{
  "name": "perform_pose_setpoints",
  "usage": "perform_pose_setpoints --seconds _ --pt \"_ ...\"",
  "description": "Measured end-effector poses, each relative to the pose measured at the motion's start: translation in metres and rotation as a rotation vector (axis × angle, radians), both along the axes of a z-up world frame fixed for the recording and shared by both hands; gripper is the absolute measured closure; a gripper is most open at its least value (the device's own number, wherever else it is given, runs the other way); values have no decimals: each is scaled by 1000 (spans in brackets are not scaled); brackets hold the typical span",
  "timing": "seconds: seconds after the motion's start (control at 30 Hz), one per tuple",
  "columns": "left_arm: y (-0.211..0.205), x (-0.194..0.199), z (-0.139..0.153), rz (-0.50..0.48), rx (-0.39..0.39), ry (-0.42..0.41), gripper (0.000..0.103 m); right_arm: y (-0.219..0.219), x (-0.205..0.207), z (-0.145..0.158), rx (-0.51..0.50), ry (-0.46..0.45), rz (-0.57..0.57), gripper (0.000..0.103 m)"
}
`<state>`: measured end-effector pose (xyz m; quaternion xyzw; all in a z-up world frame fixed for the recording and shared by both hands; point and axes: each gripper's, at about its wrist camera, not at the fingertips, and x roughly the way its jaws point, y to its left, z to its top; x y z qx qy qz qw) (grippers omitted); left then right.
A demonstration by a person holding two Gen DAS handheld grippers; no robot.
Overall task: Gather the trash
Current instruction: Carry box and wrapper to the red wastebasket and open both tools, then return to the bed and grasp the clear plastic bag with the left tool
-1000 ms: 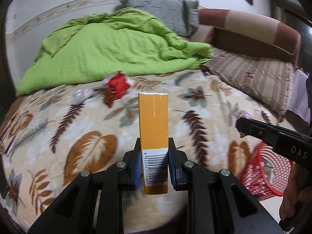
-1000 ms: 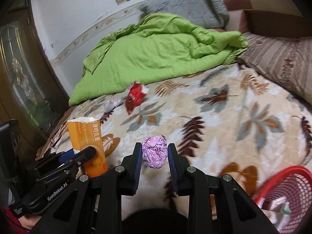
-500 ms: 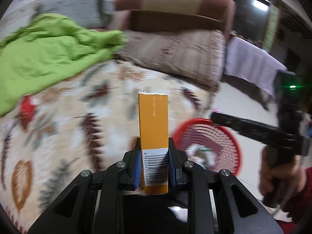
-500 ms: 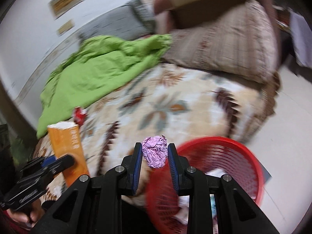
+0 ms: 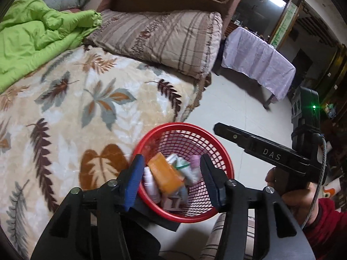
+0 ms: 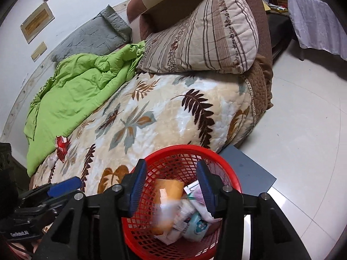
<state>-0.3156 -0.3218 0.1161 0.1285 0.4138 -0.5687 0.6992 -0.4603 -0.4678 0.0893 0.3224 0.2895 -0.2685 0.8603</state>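
Beside the bed, on a pale tiled floor, stands a round red mesh basket (image 5: 221,151), its open-weave plastic wall letting the floor show through. Both grippers hang over it, pointing down into it.

The left gripper (image 5: 171,182) has its two black arms with blue pads standing apart; its jaws have just been opening and nothing is between them. Below it, inside the basket, lies the orange carton (image 5: 166,176), a long flat box now tilted on its side among the other rubbish and slightly blurred. Beside the carton are a white bottle (image 5: 149,183) and some pale wrappers. A crumpled pink-lilac paper ball (image 5: 195,160) sits in the basket near the far wall.

The right gripper (image 6: 171,187) is likewise spread, its jaws just opened, with nothing gripped. In its view the orange carton (image 6: 168,197) appears smeared by motion, next to a pale packet with a blue cartoon figure (image 6: 196,225) and the lilac paper (image 6: 200,197) against the right pad.

The bed is covered by a cream blanket (image 5: 71,112) printed with brown, grey and orange leaves. A crumpled red wrapper (image 6: 62,146) lies on the blanket, well apart from the basket, near the edge of a bright green quilt (image 6: 82,88). A striped brown cushion (image 6: 201,36) leans at the head of the bed. In the left view, a person's hand (image 5: 288,186) with a red sleeve holds the right gripper's handle.
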Motion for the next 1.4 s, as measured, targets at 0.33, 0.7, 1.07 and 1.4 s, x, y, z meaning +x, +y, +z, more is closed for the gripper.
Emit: perform_pose_setpoints --seconds 0.33,0.7,1.07,1.4 --pt "65 51 8 207 -3 -14 51 47 68 10 -19 -29 221 51" --pt "176 114 6 507 30 -44 51 134 166 8 -60 -5 520 51" --pt "264 172 4 760 28 -22 51 194 231 20 -116 -1 708 50" --pt "306 224 7 903 40 -55 50 226 310 26 -157 4 810 49"
